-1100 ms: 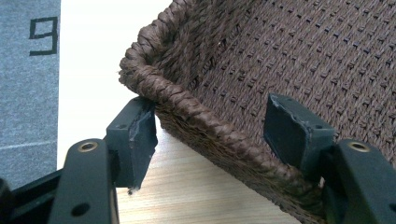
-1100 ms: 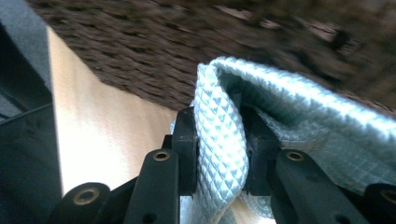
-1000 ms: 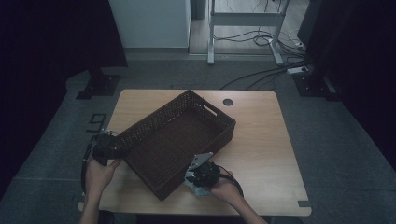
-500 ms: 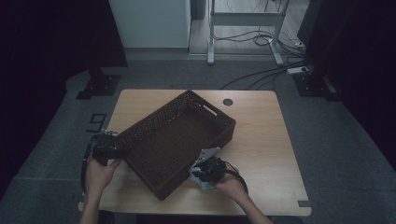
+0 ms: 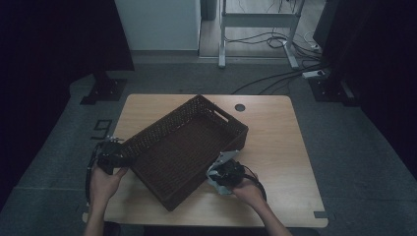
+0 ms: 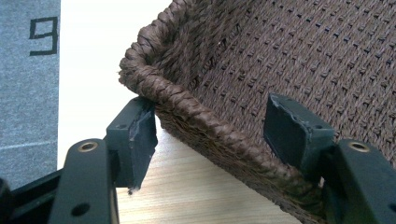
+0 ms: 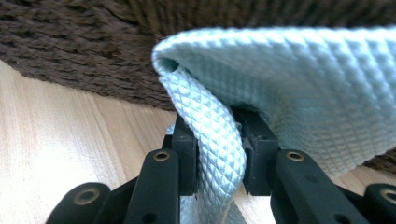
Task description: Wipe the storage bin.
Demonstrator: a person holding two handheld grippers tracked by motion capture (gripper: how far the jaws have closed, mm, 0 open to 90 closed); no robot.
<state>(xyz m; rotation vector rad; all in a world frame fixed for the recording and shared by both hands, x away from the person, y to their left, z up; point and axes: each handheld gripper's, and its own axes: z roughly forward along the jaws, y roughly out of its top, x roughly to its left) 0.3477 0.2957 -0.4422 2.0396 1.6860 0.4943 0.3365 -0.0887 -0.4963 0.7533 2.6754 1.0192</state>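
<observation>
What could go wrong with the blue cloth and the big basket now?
The right tool pinches only a fold of the light blue cloth, so it might slip out on the way. The loose part could also catch on the brown woven basket rim. The left tool straddles the basket's rim with its jaws apart, so the basket could slide if bumped.

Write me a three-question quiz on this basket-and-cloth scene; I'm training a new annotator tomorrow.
1. What is clamped in the right gripper?
2. True or false: the left gripper has its jaws on either side of the basket rim.
3. The basket stands on: A) the floor B) the wooden table C) a shelf.

Key: 1. A pale blue waffle-textured cloth. 2. True. 3. B.
</observation>
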